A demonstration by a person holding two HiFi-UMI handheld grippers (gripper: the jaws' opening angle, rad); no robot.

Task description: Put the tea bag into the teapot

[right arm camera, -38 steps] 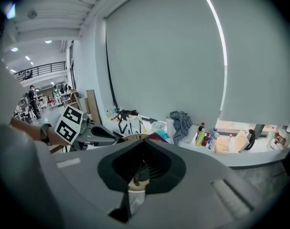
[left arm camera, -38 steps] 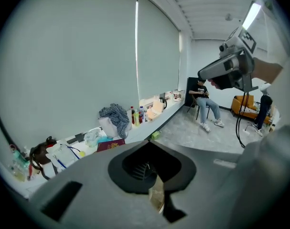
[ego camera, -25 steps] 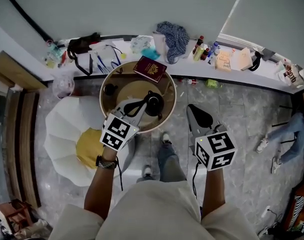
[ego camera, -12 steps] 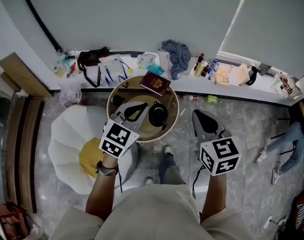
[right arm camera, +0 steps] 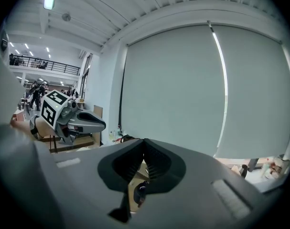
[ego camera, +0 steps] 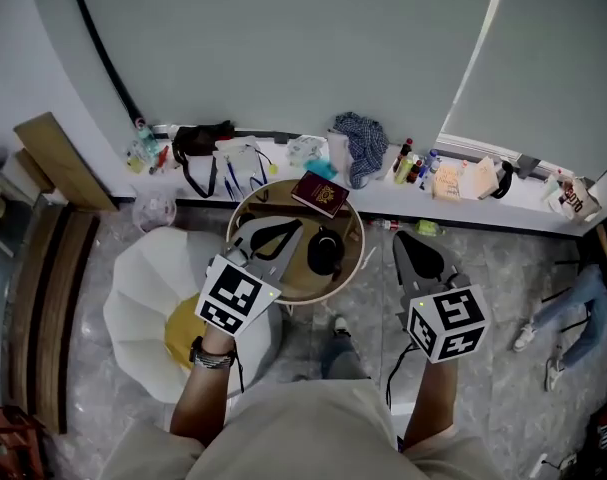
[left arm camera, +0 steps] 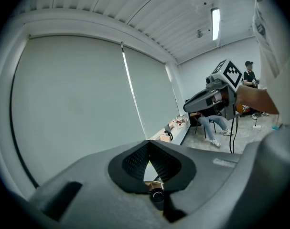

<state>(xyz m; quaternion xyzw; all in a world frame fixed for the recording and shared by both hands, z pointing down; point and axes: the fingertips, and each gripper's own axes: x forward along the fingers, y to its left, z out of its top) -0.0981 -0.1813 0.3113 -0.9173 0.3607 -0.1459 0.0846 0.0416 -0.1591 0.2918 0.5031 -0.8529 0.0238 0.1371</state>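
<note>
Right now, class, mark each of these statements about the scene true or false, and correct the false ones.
1. The black teapot stands on the round table. True.
2. The dark red book lies on the floor. False: it lies on the table, at its far edge.
3. The left claw has its jaws together. True.
4. The right claw grips the teapot. False: its jaws are together on nothing, and it is off to the table's right, apart from the teapot.
</note>
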